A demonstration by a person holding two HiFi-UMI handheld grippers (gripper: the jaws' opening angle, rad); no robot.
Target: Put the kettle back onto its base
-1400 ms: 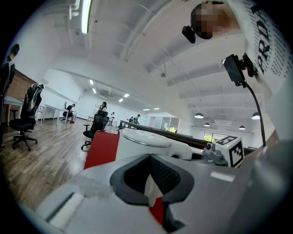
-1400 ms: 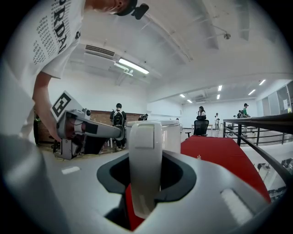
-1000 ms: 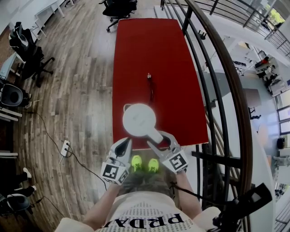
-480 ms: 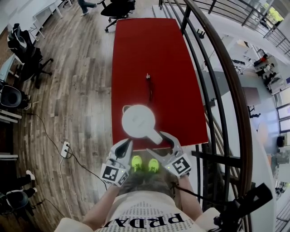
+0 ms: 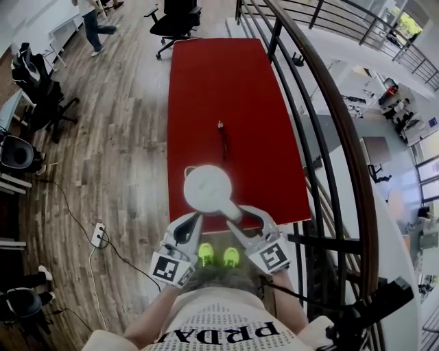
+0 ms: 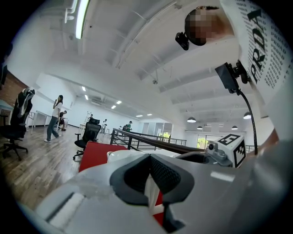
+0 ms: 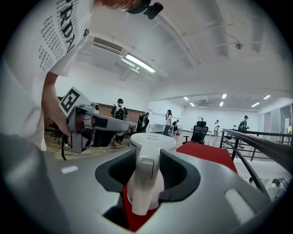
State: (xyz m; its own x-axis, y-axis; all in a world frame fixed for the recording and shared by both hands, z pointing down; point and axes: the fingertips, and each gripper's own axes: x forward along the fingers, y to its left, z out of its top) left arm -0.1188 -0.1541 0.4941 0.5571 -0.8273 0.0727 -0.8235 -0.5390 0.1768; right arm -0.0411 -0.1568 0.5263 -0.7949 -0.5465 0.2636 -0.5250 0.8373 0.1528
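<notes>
The wooden floor [image 5: 130, 137] spreads around the long red table [image 5: 226, 82], which runs lengthwise away from the person [image 5: 219, 322] standing at its near end. A dark curved railing [image 5: 336, 130] follows the table's right side. An office chair [image 5: 175, 17] stands off the table's far end.

The white kettle [image 5: 207, 187] is over the near end of the table, about midway across and close to the near edge. Seen from above, its round lid faces up. Its long axis runs on a slant. The small spout [image 5: 189, 168] points away toward the table's far left, and the handle [image 5: 231, 211] reaches back toward the near right corner. From here I can't tell whether it rests on the table or hangs just above it.

The right gripper [image 5: 236, 221] comes in over the near edge. Its jaws have just been closing, and the kettle's handle stands between them with the dark pads pressed on either side. The left gripper [image 5: 192, 219] sits just off the near edge, left of the handle. Its tips are drawn together on nothing, close beside the kettle's body.

Farther up the table's middle line lies a small dark object [image 5: 220, 126] with a thin cord [image 5: 223, 145] trailing toward the kettle.
</notes>
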